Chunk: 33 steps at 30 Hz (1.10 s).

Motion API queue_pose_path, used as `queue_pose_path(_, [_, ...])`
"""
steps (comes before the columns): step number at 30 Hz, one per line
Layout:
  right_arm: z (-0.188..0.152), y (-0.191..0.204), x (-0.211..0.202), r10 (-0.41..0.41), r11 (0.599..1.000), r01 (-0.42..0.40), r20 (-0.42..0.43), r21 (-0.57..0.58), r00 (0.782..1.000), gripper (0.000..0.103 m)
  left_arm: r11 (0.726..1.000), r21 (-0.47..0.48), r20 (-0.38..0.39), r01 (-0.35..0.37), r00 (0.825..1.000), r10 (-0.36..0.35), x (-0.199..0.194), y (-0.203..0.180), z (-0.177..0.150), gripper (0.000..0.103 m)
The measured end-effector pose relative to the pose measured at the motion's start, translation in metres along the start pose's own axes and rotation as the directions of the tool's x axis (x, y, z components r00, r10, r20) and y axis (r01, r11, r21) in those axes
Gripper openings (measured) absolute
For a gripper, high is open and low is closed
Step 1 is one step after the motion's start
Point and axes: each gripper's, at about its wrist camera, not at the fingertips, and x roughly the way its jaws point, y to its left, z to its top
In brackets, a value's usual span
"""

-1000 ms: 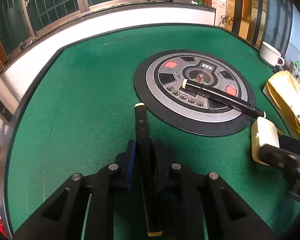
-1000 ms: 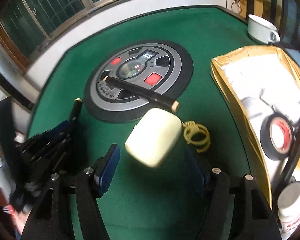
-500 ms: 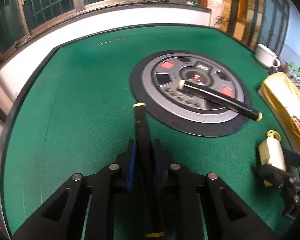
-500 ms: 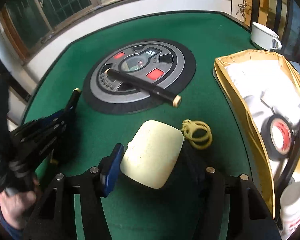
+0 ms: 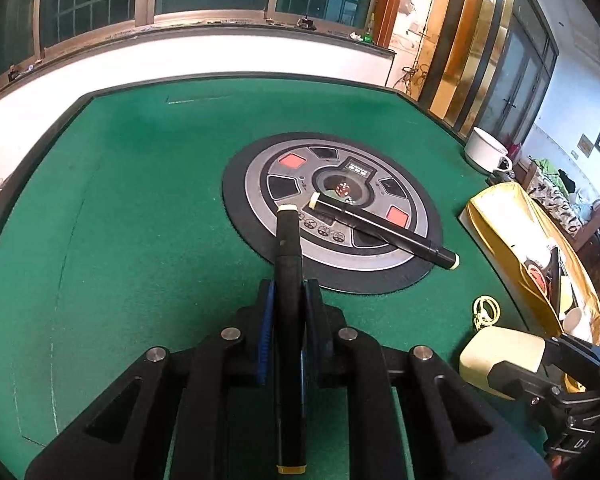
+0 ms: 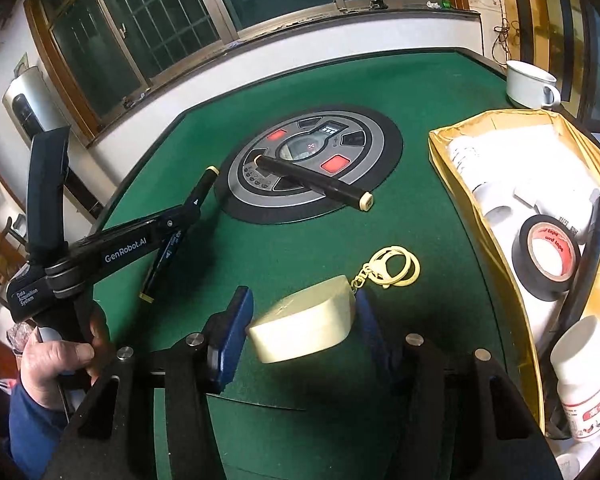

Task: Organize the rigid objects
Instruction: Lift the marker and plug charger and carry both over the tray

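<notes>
My left gripper (image 5: 288,304) is shut on a black marker (image 5: 287,264) with cream ends, held above the green table and pointing at the round control disc (image 5: 332,216). It also shows in the right wrist view (image 6: 192,204). A second black marker (image 5: 384,236) lies across the disc. My right gripper (image 6: 300,320) has a cream case (image 6: 308,324) with a yellow keyring (image 6: 392,266) between its jaws; the right pad touches it, the left blue pad stands slightly off.
A yellow-lined box (image 6: 480,200) at the right holds black tape (image 6: 548,256), white bottles (image 6: 588,380) and other items. A white cup (image 6: 530,84) stands at the far right edge. A window wall runs behind the table.
My left gripper carried its marker forward, its tip now over the disc's edge. My right gripper moved back and lower with the cream case; the keyring now trails on the felt.
</notes>
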Motion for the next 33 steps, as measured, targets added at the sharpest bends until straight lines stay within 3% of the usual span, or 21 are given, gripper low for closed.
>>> queue_pose_path(6, [-0.007, 0.000, 0.008, -0.018, 1.000, 0.016, -0.082, -0.018, 0.996, 0.048, 1.000, -0.001, 0.010, -0.012, 1.000, 0.012, -0.004, -0.001, 0.000, 0.012])
queue_pose_path(16, [-0.011, 0.010, 0.016, -0.142, 0.986, 0.128, -0.133, -0.108, 0.981, 0.051, 0.999, 0.030, 0.010, -0.014, 1.000, 0.014, -0.005, -0.010, -0.003, 0.012])
queue_pose_path(21, [-0.012, 0.014, 0.019, -0.177, 0.975, 0.159, -0.107, -0.155, 0.978, 0.043, 0.999, 0.042, 0.014, -0.011, 1.000, 0.010, -0.007, -0.014, -0.004, 0.012])
queue_pose_path(27, [-0.012, 0.018, -0.014, -0.090, 0.987, 0.088, -0.004, -0.136, 0.996, 0.043, 0.999, 0.047, 0.028, -0.002, 1.000, 0.000, -0.011, -0.018, -0.004, 0.012])
queue_pose_path(33, [-0.010, 0.016, -0.037, -0.045, 0.992, 0.052, 0.061, -0.117, 0.997, 0.043, 0.999, 0.044, 0.042, 0.026, 0.999, -0.028, -0.017, -0.022, -0.004, 0.012])
